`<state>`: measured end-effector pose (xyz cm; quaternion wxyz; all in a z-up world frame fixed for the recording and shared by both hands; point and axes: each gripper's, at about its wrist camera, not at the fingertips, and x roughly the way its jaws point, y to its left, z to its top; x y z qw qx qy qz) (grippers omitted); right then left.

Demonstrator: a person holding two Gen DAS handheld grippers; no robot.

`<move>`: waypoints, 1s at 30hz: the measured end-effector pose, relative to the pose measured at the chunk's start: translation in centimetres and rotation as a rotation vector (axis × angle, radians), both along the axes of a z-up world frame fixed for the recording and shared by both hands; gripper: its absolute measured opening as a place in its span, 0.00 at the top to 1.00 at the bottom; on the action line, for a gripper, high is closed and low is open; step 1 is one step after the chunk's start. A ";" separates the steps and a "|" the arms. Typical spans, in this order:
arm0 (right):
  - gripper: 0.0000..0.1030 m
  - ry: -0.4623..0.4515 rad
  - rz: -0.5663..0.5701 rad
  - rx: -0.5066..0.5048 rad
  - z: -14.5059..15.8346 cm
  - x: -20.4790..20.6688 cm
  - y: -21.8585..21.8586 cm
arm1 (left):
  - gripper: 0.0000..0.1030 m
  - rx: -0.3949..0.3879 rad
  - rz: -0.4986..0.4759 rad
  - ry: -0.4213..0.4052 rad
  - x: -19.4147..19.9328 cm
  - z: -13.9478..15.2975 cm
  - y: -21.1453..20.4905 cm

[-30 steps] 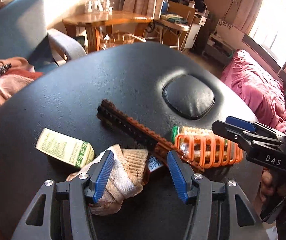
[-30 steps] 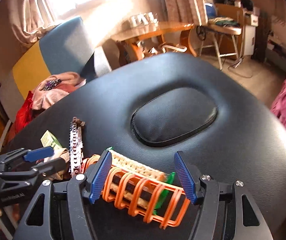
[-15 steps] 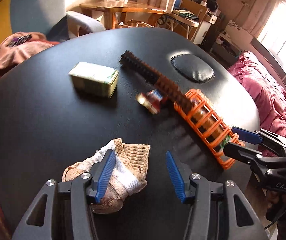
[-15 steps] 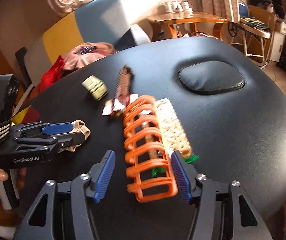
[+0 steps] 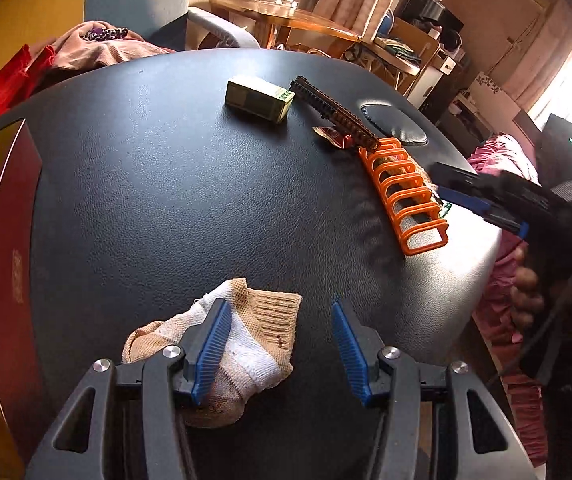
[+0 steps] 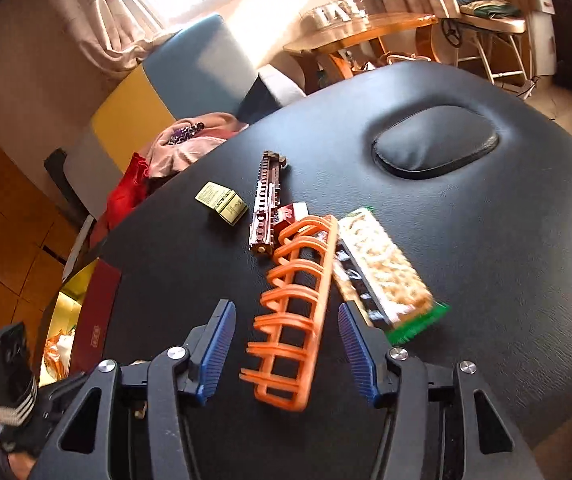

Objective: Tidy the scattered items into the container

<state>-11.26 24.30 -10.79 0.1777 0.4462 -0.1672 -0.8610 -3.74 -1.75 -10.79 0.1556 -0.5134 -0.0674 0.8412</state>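
Left wrist view: a sock [image 5: 241, 344] lies near the black table's [image 5: 165, 184] near edge, bunched against the left finger [image 5: 211, 344] of the left gripper [image 5: 281, 346]. Its jaws have just been narrowing but stand wide, pressing nothing. The red box [image 5: 9, 240] waits off the left edge. The right gripper [image 6: 286, 350], partly open, straddles an orange rack [image 6: 294, 300] without clamping it. Risk: the sock sits off-centre, so closing may pinch only a fold, which could slip free.
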 end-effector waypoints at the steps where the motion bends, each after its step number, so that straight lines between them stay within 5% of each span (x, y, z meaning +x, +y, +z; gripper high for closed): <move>1: 0.46 -0.020 -0.012 0.018 -0.6 -0.8 -0.6 | 0.48 0.004 0.004 0.001 0.0 0.0 -0.1; 3: 0.46 -0.036 -0.004 0.054 -1.2 -2.0 -1.5 | 0.48 0.010 0.012 0.002 0.2 0.1 -0.3; 8: 0.55 0.031 0.354 0.055 -0.5 0.6 -7.3 | 0.48 0.014 0.025 0.007 1.2 0.1 -1.0; 10: 0.54 0.017 0.390 0.089 -0.5 1.9 -8.0 | 0.48 0.019 0.034 0.008 1.5 0.1 -1.2; 18: 0.51 -0.014 0.247 0.145 -0.7 3.3 -6.1 | 0.48 0.012 0.041 0.027 2.4 0.6 -1.3; 24: 0.46 0.061 0.295 0.169 1.3 -0.7 -10.6 | 0.47 -0.001 0.080 0.073 3.6 1.8 -2.1; 27: 0.45 0.061 0.335 0.258 1.2 -2.8 -13.9 | 0.47 -0.015 0.083 0.083 4.2 2.0 -2.4; 30: 0.41 -0.019 0.361 0.330 -0.1 -3.8 -15.4 | 0.45 -0.039 0.071 0.104 5.0 2.3 -2.6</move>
